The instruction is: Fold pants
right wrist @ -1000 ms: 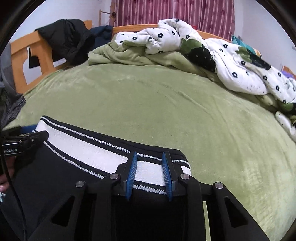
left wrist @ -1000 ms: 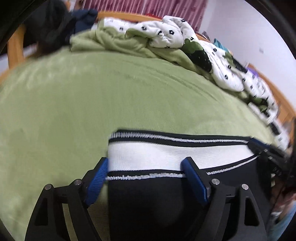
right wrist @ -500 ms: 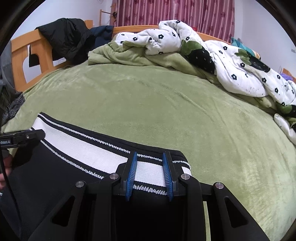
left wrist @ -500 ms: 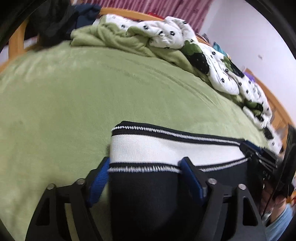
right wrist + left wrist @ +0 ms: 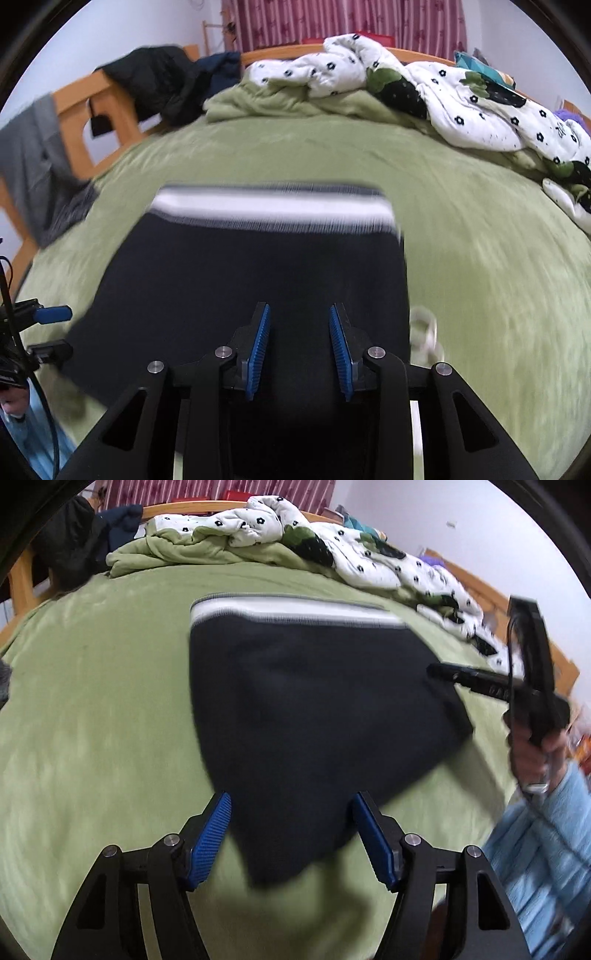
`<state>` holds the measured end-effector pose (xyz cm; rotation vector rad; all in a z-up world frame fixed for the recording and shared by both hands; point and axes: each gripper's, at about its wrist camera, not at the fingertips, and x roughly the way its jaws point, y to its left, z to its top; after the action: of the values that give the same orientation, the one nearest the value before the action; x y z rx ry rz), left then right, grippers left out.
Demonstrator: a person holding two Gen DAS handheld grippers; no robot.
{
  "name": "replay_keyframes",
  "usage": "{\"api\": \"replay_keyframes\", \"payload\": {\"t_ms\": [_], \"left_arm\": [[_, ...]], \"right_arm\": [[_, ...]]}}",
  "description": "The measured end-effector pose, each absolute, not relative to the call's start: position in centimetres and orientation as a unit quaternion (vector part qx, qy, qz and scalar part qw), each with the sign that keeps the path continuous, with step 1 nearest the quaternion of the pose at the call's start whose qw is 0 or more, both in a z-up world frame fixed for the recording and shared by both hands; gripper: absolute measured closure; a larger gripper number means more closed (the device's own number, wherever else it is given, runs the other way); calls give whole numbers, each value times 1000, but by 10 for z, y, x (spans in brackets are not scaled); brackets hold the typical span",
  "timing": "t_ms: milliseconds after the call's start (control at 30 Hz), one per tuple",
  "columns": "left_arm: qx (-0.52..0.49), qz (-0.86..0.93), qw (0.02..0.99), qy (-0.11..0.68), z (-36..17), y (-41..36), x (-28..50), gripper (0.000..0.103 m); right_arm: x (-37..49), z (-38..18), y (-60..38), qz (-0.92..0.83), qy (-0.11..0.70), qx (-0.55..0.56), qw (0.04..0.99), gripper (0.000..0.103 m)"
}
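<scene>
Black pants (image 5: 306,709) with a white waistband (image 5: 295,611) lie flat on the green bed cover (image 5: 92,701); they also show in the right wrist view (image 5: 258,273), waistband (image 5: 273,210) away from me. My left gripper (image 5: 291,834) is open and empty, raised over the near edge of the pants. My right gripper (image 5: 300,343) is open and empty, raised over the pants' near right part. The right gripper also shows at the right in the left wrist view (image 5: 443,674). A white drawstring (image 5: 423,332) lies at the pants' right edge. Both views are blurred.
A rumpled white flowered quilt (image 5: 443,92) and a green blanket (image 5: 277,103) are heaped along the far side. Dark jackets (image 5: 159,81) hang over the wooden bed frame (image 5: 74,110) at the far left. Grey cloth (image 5: 33,166) drapes on the left rail.
Both grippers were at the waistband, the right one shut on it. Now the right has let go and opened, both have pulled back and up, and the pants lie spread on the bed.
</scene>
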<state>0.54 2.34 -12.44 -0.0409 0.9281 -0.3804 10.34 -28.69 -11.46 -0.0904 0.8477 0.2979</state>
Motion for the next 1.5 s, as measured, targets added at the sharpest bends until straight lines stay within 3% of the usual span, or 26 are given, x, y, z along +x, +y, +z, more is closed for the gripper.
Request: {"api": "replay_keyframes", "payload": {"t_ms": [300,367,467,633,767,900,1033,1167,1300,1400,1500], "left_arm": [[98,-106,889,434,-137,-7,-9,40],[113,-99,897,416,-134,-15,-5,72],[34,-97,925,366,-111,5,-17,81],[-35,-82,903,420,-150,23,-8,81],[-54,-83,899,427,-137,27,-19,79],[-52,-88,908,406,-113,36,-43,77],[-54,-95,926,360,-84,37,-46,57],[-70,-109,926,355,-73,22,-11,56],[-19,-65,908,414,-118,0,19,56],[-4,-55,920,389,-127,-1,-3,54],[-16,-61,906,419,-120,7,-14,56]], "right_arm": [[57,-119,-312,127,407,30,904,70],[57,-116,-312,124,402,28,907,70],[54,-114,-311,111,393,9,913,70],[55,-130,-308,119,407,3,905,70],[52,-140,-304,109,407,-23,907,69],[46,-129,-305,107,390,-32,914,56],[49,-122,-312,100,369,-7,924,55],[60,-122,-316,97,353,38,930,55],[62,-140,-303,94,378,-12,921,57],[58,-150,-295,95,392,-34,914,54],[60,-154,-308,110,420,12,901,54]]}}
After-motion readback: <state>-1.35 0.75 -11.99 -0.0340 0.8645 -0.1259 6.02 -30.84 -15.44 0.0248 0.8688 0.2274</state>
